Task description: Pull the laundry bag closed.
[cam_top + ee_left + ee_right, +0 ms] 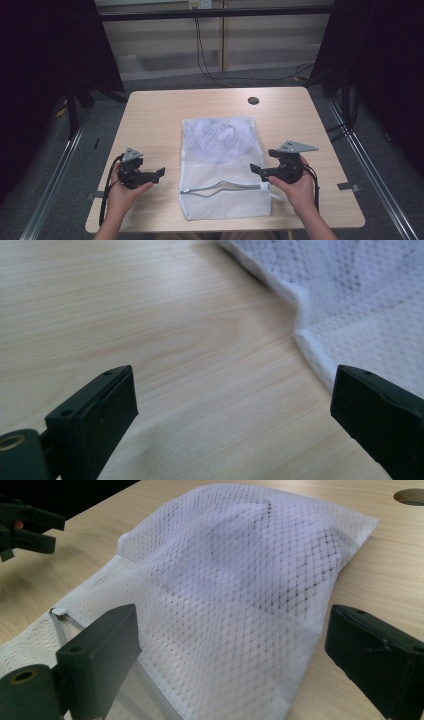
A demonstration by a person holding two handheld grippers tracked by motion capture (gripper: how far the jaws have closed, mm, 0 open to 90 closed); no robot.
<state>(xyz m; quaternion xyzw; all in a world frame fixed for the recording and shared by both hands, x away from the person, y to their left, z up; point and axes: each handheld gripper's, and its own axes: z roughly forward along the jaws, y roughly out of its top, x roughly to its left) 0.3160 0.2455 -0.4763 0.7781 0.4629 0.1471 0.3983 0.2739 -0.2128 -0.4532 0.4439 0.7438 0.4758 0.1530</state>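
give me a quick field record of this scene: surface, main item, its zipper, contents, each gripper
surface: light wooden table with a round hole near its far edge
main item: white mesh bag lying flat at centre
zipper: near the bag's close end, partly open
contents: pale bunched cloth at the far end, unclear what
left gripper: open, left of the bag, apart from it
right gripper: open, at the bag's right edge
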